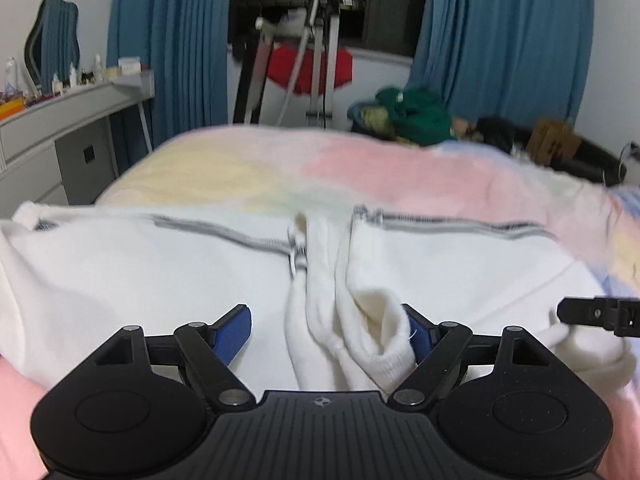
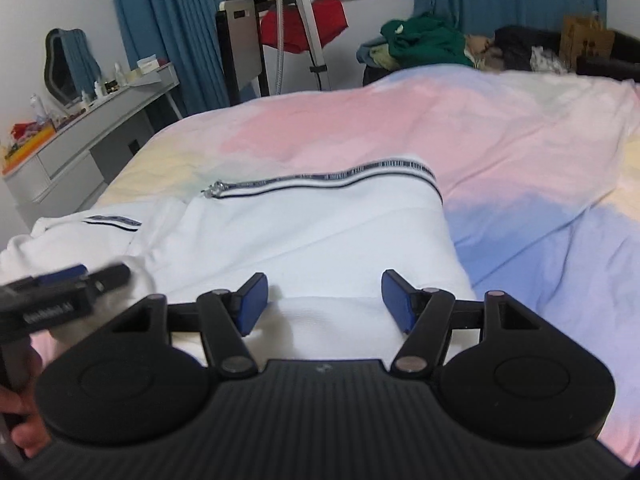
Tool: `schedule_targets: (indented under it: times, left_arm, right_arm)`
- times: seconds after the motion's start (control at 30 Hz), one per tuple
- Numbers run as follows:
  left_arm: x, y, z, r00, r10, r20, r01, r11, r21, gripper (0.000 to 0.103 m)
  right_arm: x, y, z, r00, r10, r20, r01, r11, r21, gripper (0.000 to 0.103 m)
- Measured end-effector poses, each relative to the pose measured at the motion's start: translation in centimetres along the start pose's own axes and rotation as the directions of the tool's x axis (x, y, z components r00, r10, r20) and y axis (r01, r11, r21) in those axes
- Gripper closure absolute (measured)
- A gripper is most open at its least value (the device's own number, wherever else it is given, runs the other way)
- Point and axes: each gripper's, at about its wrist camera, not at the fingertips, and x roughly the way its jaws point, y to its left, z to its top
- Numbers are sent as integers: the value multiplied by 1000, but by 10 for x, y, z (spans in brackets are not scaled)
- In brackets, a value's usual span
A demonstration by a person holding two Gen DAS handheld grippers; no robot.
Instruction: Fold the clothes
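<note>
A white zip-up garment [image 1: 140, 276] with a striped hem lies spread on the bed [image 1: 360, 168]. It also shows in the right wrist view [image 2: 320, 228]. My left gripper [image 1: 326, 332] is open, its jaws wide apart, with a bunched white cuff [image 1: 384, 332] lying against the right pad. My right gripper [image 2: 324, 300] is open and empty, just above the garment's near part. The right gripper's tip shows at the right edge of the left wrist view [image 1: 600, 314]. The left gripper shows blurred at the left of the right wrist view [image 2: 68, 280].
The bed cover is pink, yellow and blue [image 2: 520, 140]. A grey dresser [image 1: 60, 136] with bottles and a mirror stands at the left. A tripod [image 1: 316, 48] and red cloth stand by the window. A pile of clothes [image 1: 408, 114] lies at the far side.
</note>
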Motion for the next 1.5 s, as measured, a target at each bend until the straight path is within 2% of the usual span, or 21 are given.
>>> schedule_targets:
  times: [0.17,0.37,0.57,0.7,0.73,0.8,0.97,1.07,1.1,1.2,1.27,1.4,1.5]
  left_arm:
    - [9,-2,-5,1000,14,-26,-13,1000,19,21]
    - [8,0,-5,1000,-1,-28,1,1000,-18,22]
    - [-12,24,6,997,-62,-50,55,991,-125,19]
    - [-42,60,14,997,-72,-23,63,959,-278,15]
    - [-51,73,15,998,-68,-9,62,943,-328,13]
    - [-67,107,16,997,-65,29,71,889,-453,10]
    - [-78,182,1,998,-42,43,60,688,-724,6]
    - [-62,211,-10,995,-96,31,80,567,-820,3]
    - [-54,217,-13,993,-116,14,74,536,-841,3]
    - [-37,231,-26,993,-116,-24,33,464,-885,3]
    - [-29,242,-29,996,-84,-20,18,427,-904,4]
    - [-4,270,-13,998,-52,-31,-5,440,-898,6]
    - [11,282,-5,999,-29,-41,-24,437,-899,14]
  right_arm:
    - [11,4,-5,999,-20,-31,18,999,-39,38]
    - [16,4,-8,999,-30,-29,28,998,-64,38]
    - [16,2,-7,999,-24,-29,22,998,-56,38]
    - [15,1,-7,999,-23,-26,22,998,-52,38]
    - [15,1,-7,999,-23,-26,22,998,-51,38]
    - [14,1,-7,999,-27,-26,25,998,-53,38]
    - [11,6,-8,998,-47,-28,45,996,-75,38]
    - [8,7,-8,998,-50,-33,47,996,-70,38]
    - [6,7,-8,998,-48,-34,46,997,-63,38]
    - [2,7,-7,998,-49,-25,48,998,-49,38]
    - [0,7,-7,999,-48,-11,47,998,-43,38]
    - [3,1,-13,999,-45,8,45,999,-17,38]
    - [5,0,-18,999,-40,11,40,999,-36,39]
